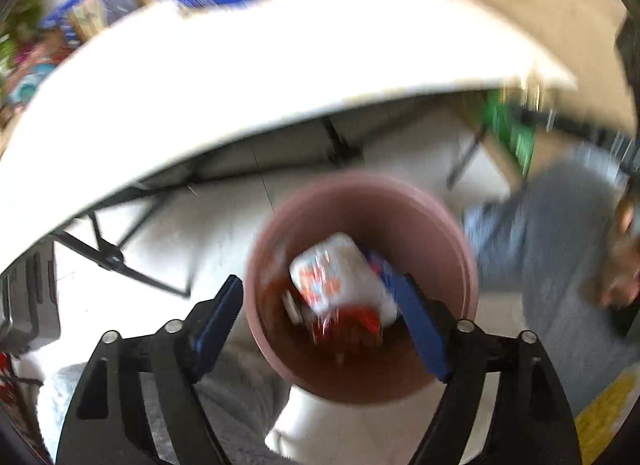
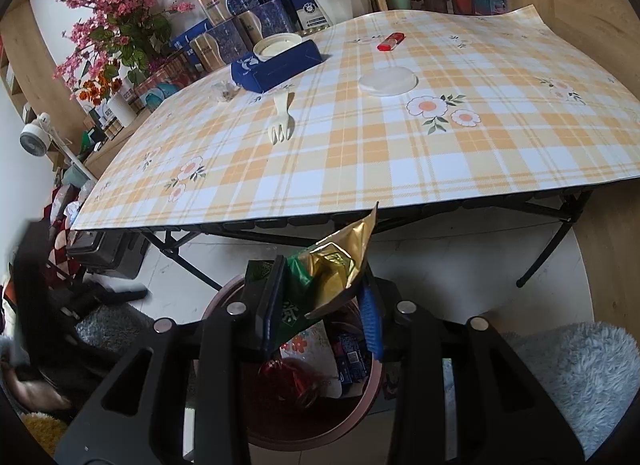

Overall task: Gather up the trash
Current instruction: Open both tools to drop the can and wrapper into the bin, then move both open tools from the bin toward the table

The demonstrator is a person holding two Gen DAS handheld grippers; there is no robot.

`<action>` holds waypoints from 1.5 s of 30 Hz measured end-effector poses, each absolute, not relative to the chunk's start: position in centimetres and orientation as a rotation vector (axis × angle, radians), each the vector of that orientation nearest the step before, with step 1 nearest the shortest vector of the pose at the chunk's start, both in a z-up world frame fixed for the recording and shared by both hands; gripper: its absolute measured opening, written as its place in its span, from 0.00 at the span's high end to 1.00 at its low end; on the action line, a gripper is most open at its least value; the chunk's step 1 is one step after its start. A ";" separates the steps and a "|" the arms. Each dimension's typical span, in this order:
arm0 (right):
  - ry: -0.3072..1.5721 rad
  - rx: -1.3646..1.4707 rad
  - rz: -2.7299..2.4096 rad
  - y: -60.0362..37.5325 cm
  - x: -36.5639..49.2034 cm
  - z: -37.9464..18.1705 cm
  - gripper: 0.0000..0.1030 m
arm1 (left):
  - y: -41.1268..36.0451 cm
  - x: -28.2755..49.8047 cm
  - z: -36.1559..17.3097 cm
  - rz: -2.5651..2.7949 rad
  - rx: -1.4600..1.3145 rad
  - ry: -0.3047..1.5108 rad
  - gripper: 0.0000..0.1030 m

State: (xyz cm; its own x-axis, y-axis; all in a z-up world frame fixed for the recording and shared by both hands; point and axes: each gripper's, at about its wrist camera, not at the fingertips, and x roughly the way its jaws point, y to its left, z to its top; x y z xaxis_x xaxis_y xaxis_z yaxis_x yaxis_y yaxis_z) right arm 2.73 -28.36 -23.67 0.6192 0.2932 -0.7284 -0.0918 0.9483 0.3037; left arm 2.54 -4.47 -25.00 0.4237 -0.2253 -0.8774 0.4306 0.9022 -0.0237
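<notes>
— One big folding table [image 2: 360,137] first: what covers it?

— Glossy orange plaid cloth, holding a round white lid [image 2: 387,81] and a plastic fork [image 2: 281,121].

— Below it?

— I see the round pink bin [image 1: 460,241], wrappers inside. My right gripper [image 2: 320,305] pinches a crinkled gold-green foil wrapper [image 2: 340,261] above it; my left gripper [image 1: 320,317] hangs spread, empty.

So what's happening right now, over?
Right tool shut on wrapper above bin. Left tool open over bin. Fork, lid still on table.
</notes>
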 end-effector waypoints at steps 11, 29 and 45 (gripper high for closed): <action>0.941 0.072 0.286 -24.2 3.2 -25.4 0.65 | 1.8 2.9 -20.6 -0.266 -0.104 0.833 0.12; 1.032 -0.055 0.351 -21.4 3.3 -27.6 0.60 | 4.9 3.1 -20.6 -0.182 -0.230 0.817 0.10; 0.987 0.003 0.280 -23.0 3.6 -26.7 0.06 | 5.2 3.3 -20.8 -0.179 -0.236 0.824 0.10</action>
State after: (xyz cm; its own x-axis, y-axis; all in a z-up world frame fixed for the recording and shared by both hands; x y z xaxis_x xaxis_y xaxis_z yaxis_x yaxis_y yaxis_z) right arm 3.60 -23.00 -26.68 0.5188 0.2344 -0.8221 -0.2319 0.9642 0.1285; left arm 3.26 5.20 -20.78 0.6666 -0.2483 -0.7028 0.0661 0.9588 -0.2761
